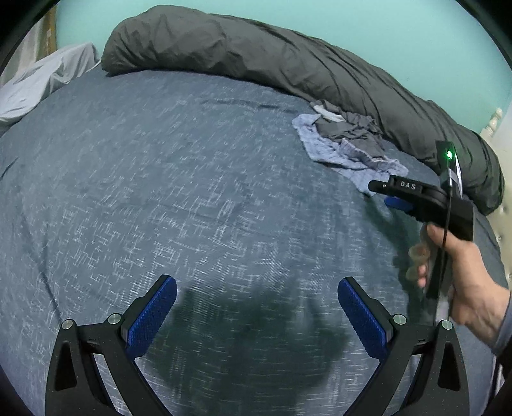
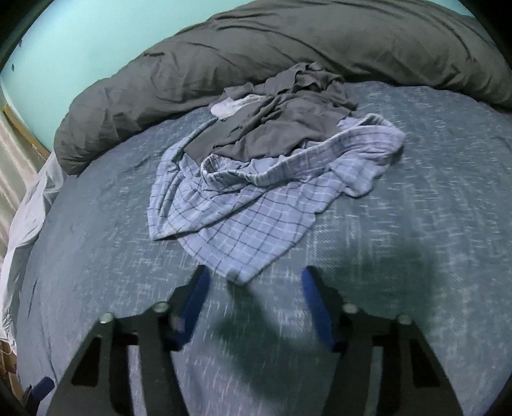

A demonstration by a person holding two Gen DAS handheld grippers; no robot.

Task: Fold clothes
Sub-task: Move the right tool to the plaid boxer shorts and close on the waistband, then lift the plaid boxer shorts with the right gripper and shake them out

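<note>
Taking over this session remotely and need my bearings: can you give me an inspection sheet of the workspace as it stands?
Surface: bed covered by a blue patterned sheet, mostly bare in front of the left gripper.
Job's things: blue checked garment lying crumpled and unfolded, with a grey garment heaped on its far part; a small white piece shows at the pile's edge.
Clutter: rolled dark grey duvet along the far edge; pale sheet bunched at one corner.
Grippers: left gripper open, empty, over bare sheet; right gripper open, empty, near the checked garment's closest corner.
Cables: thin black lead on the right gripper's body.
Surroundings: turquoise wall behind the bed.
</note>
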